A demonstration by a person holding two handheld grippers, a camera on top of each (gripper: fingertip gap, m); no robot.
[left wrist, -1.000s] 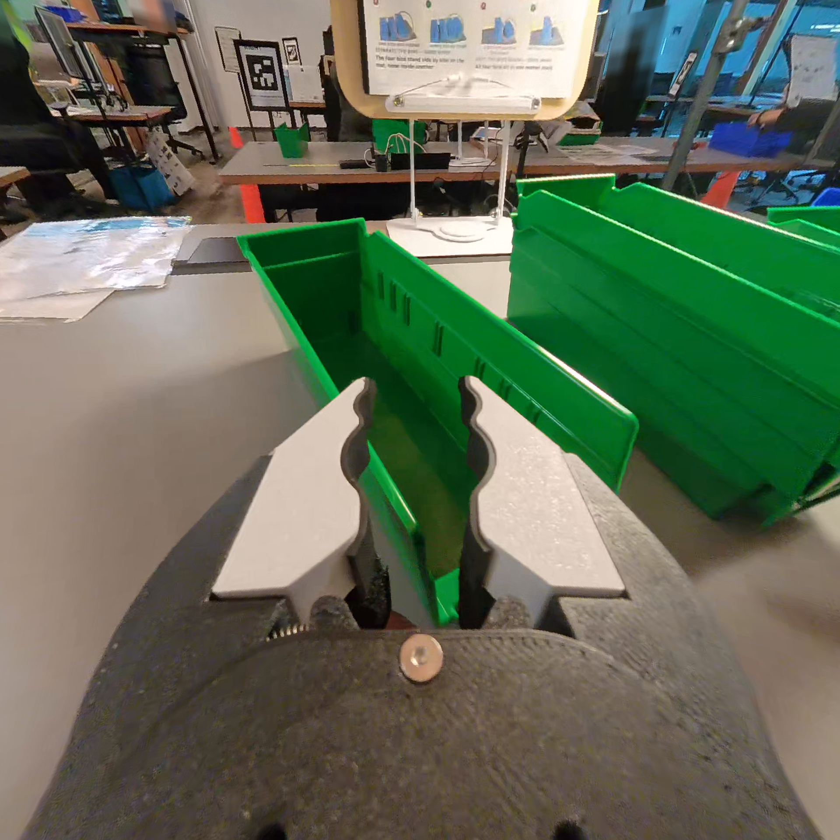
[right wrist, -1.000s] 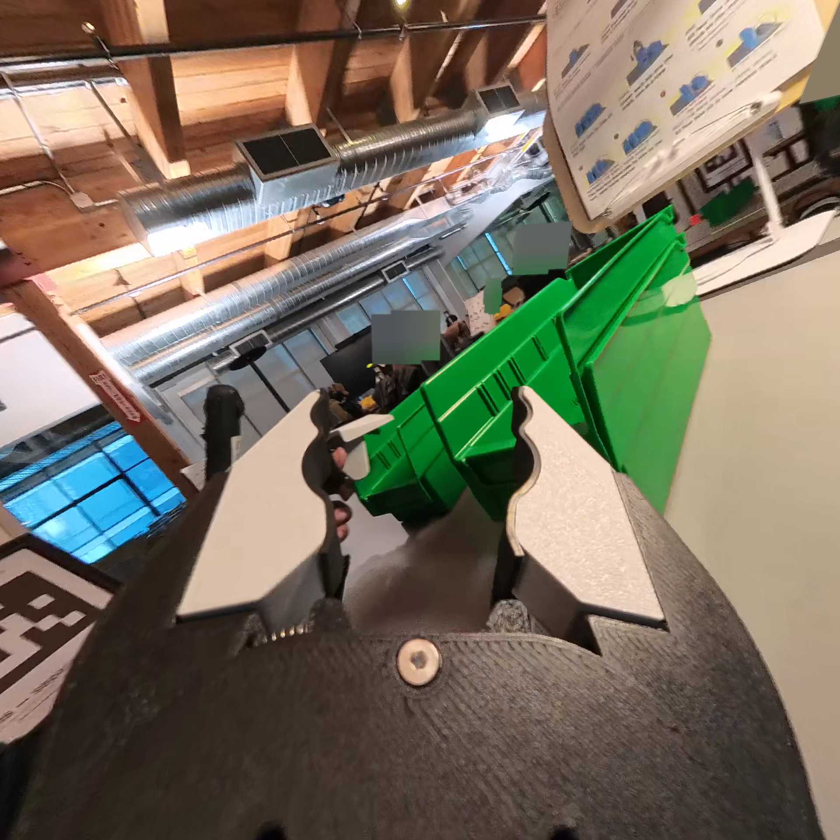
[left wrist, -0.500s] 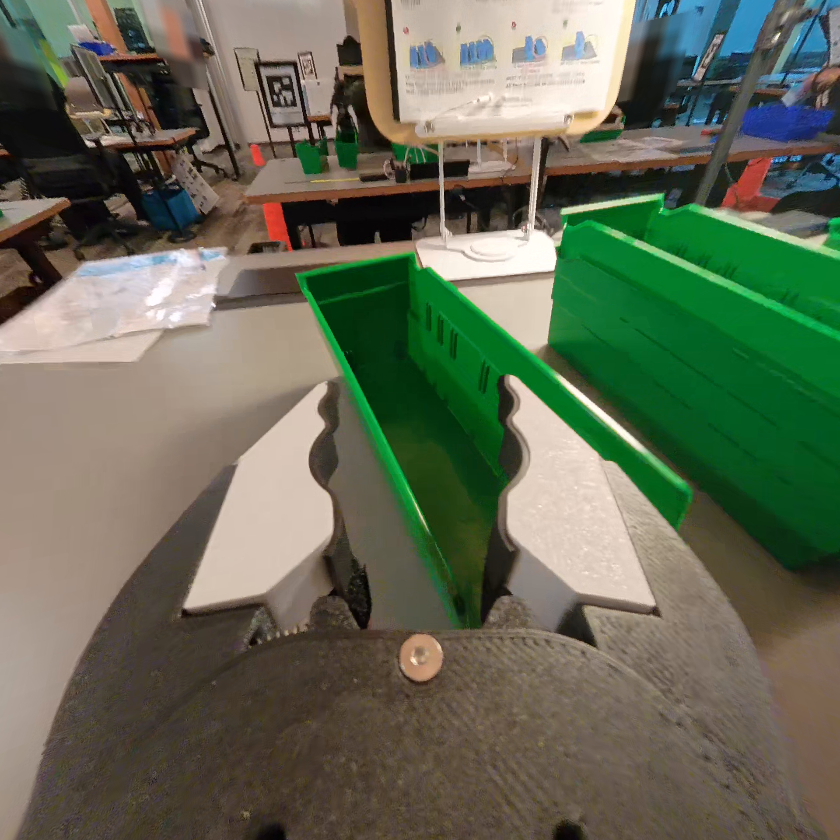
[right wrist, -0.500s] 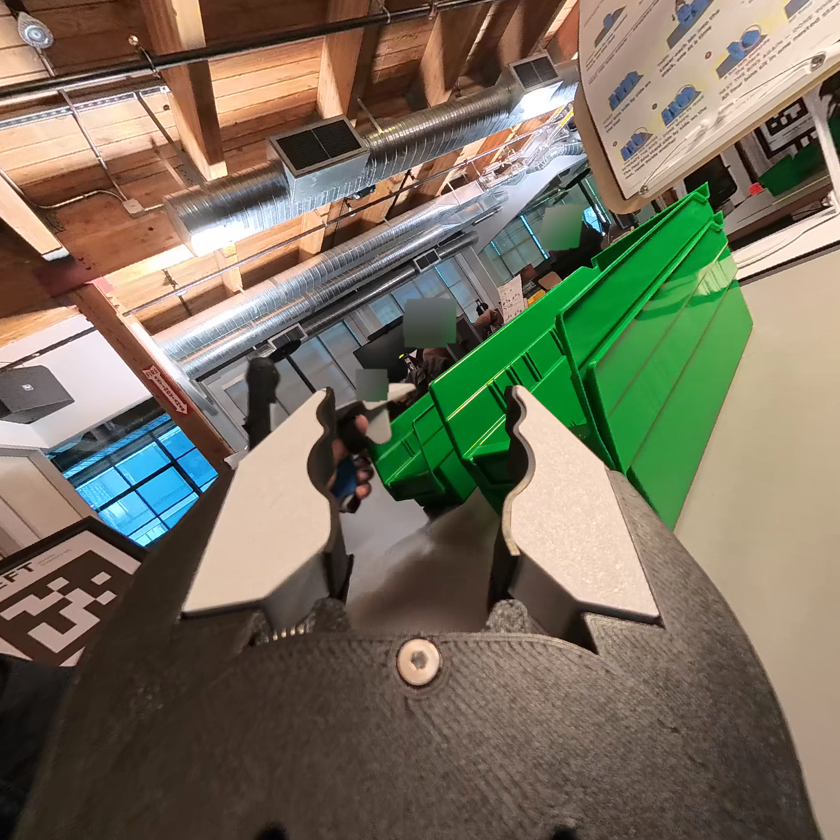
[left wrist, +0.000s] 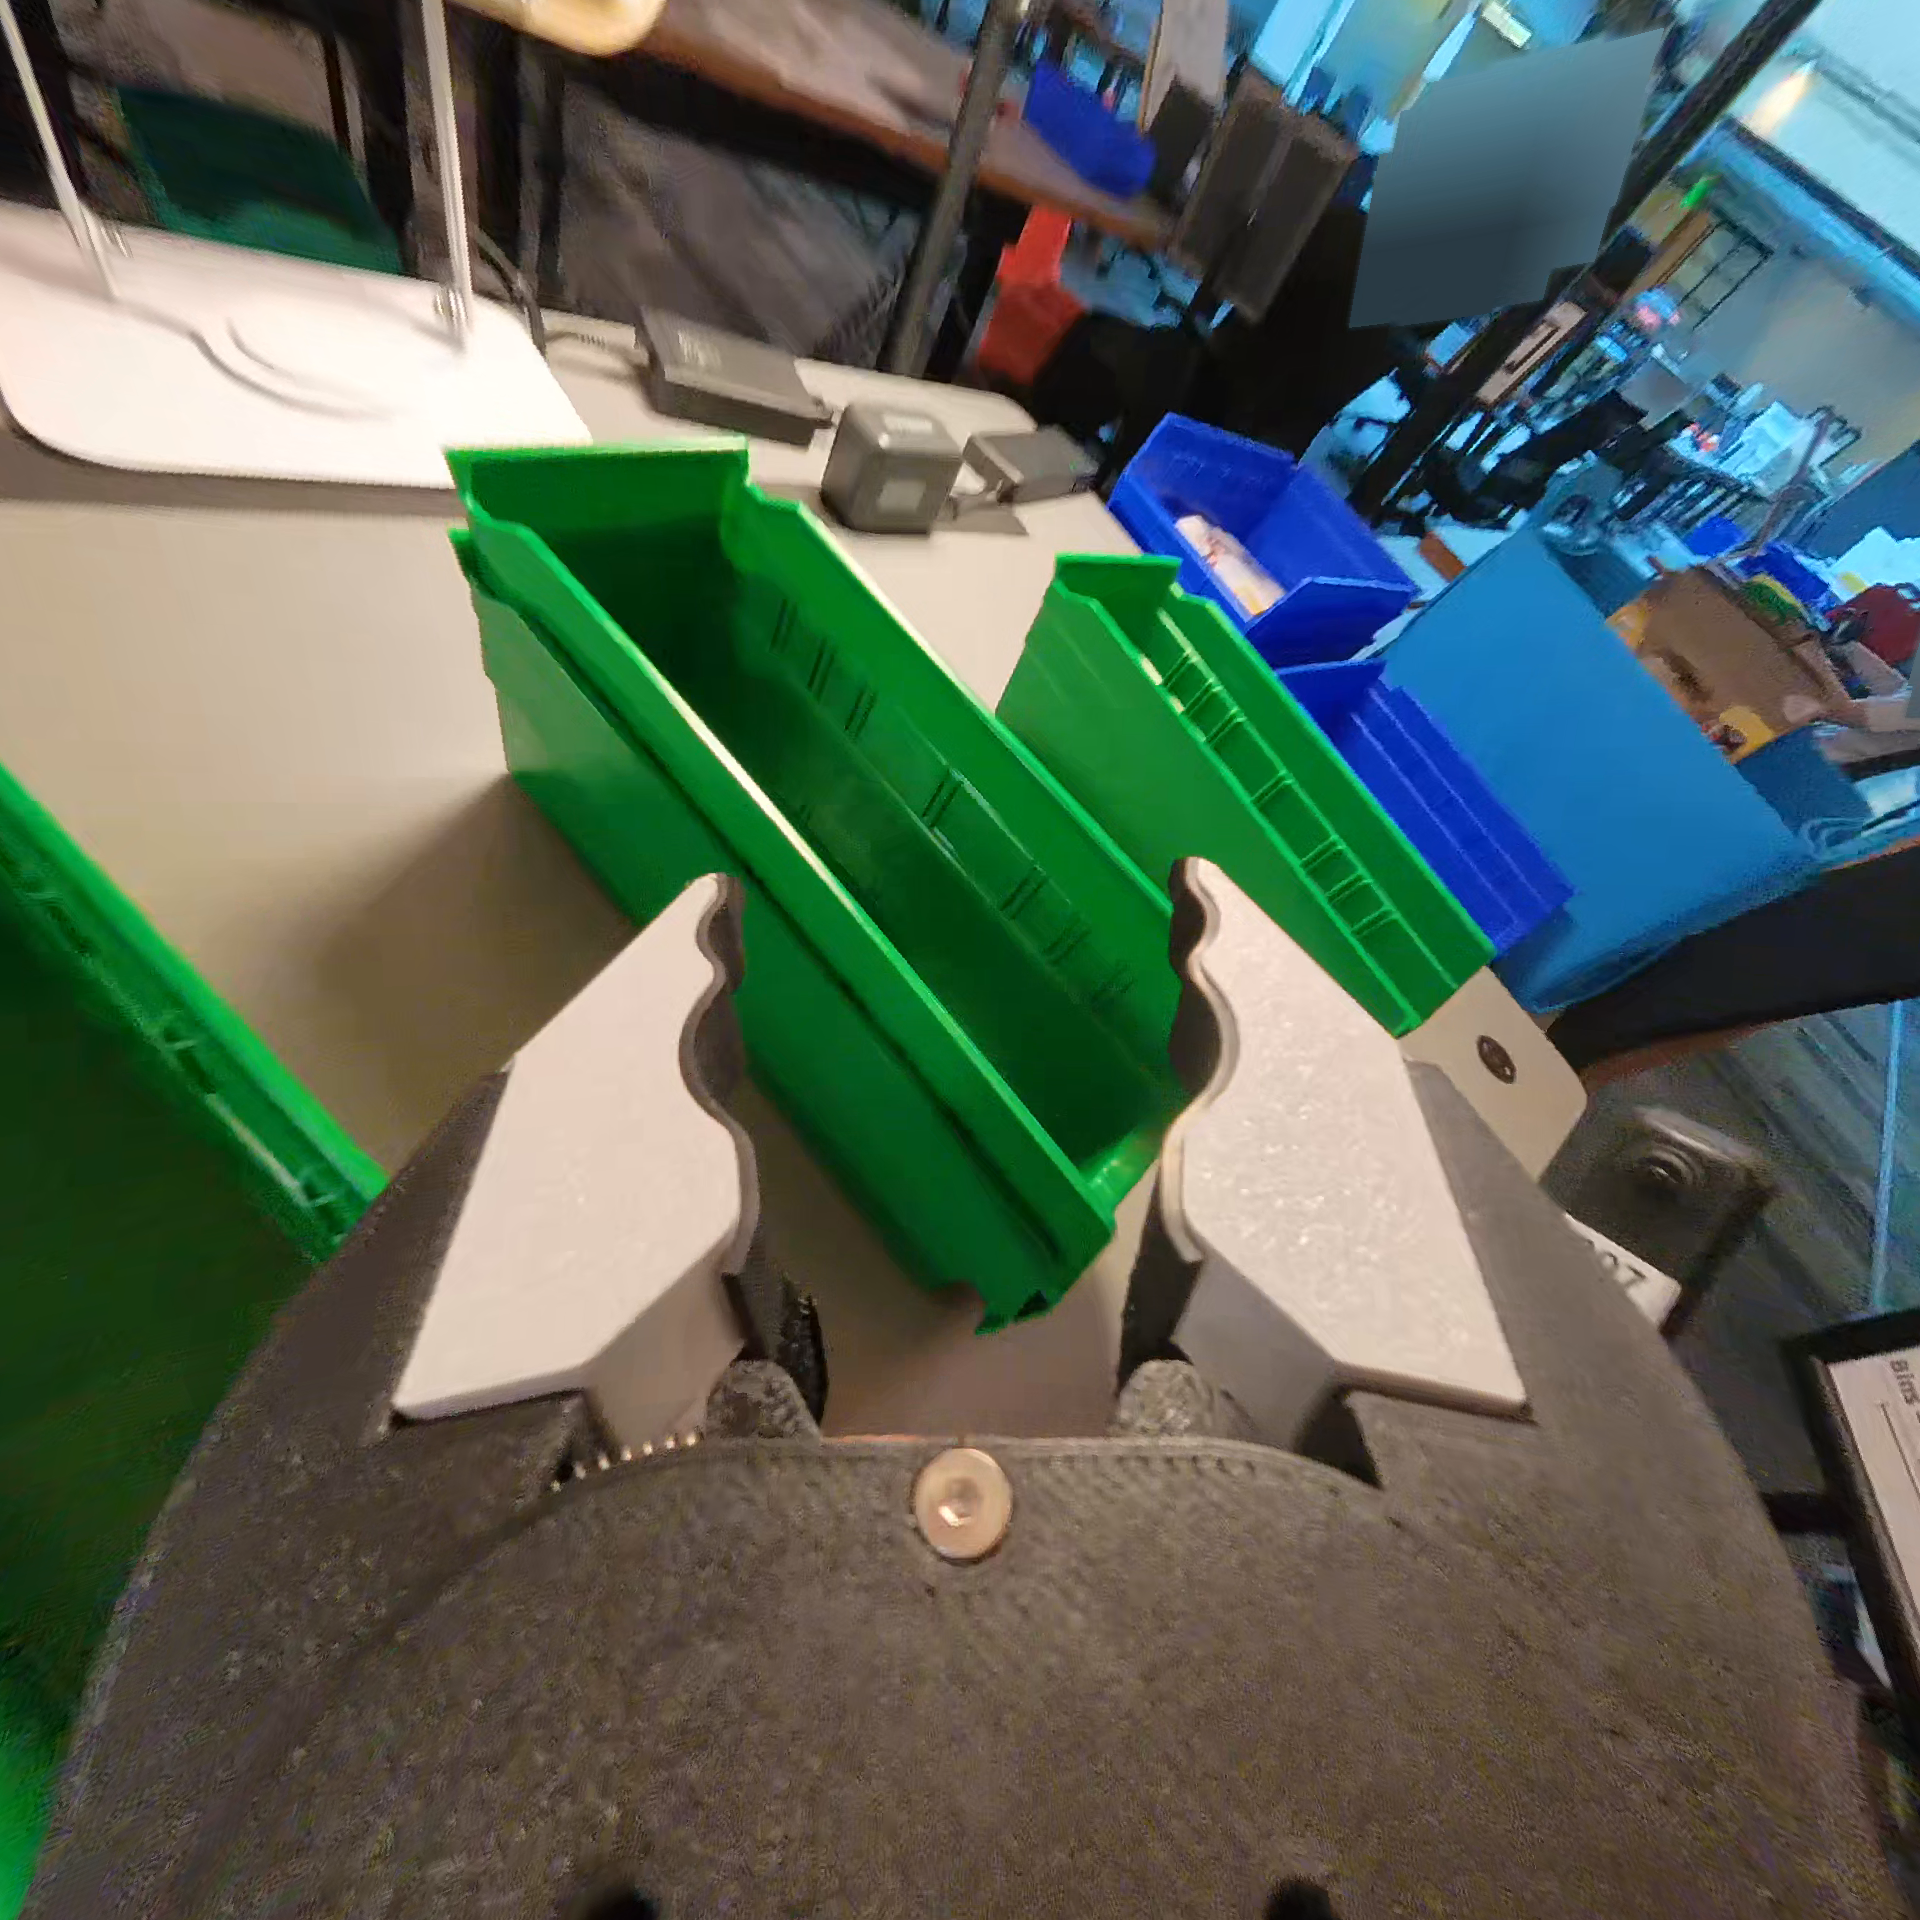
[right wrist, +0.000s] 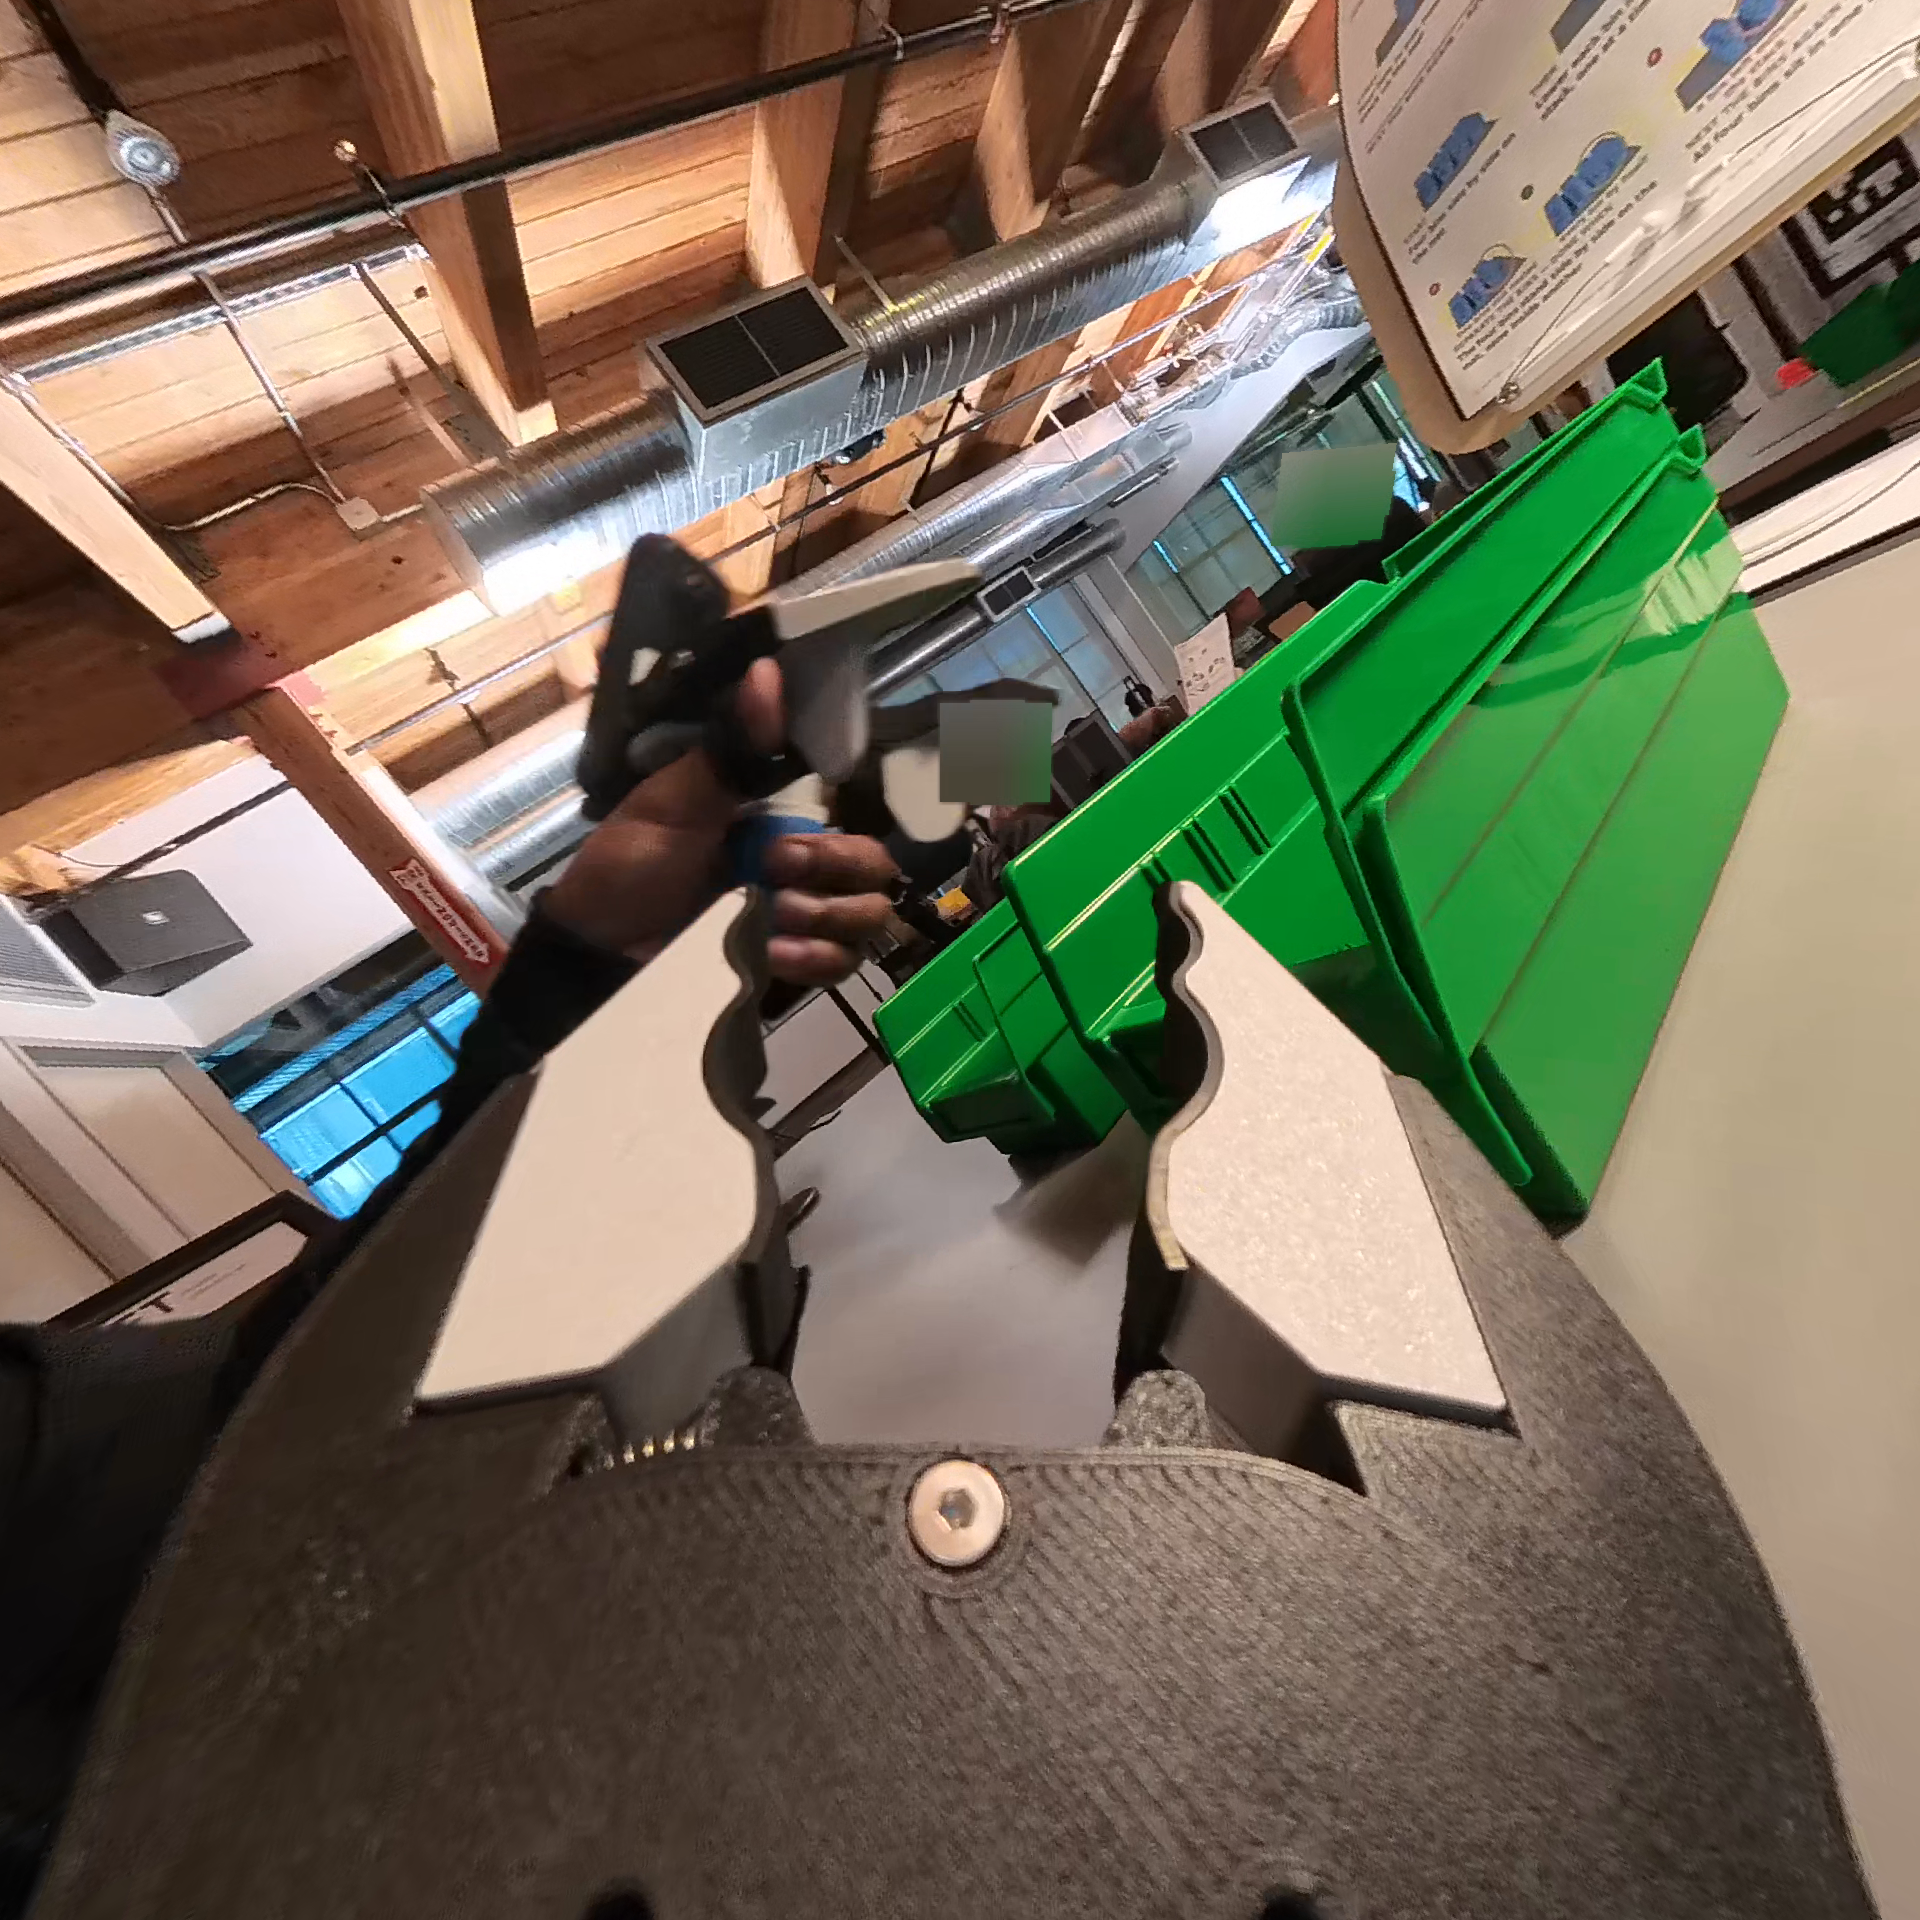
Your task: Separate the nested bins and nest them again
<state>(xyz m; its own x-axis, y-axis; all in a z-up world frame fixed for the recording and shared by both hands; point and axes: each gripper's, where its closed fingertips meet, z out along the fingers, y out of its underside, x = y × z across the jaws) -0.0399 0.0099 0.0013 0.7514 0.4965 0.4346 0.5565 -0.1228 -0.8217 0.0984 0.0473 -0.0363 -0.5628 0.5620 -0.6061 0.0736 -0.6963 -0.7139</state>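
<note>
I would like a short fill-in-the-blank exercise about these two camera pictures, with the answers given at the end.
1. The long plastic bins on the grey table are ____ in colour.
2. The left claw has its jaws ____, gripping nothing.
3. Beyond the table's far edge stand plastic bins of ____ colour.
4. In the right wrist view, a person's hand holds the other ____.

Answers: green; open; blue; claw

Left claw [left wrist: 956,997] spread wide, seemingly clear of nested green bins [left wrist: 831,831].

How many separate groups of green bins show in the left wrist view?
3: nested pair between the open fingers, another to its right, one at the left edge. More may be hidden.
</note>
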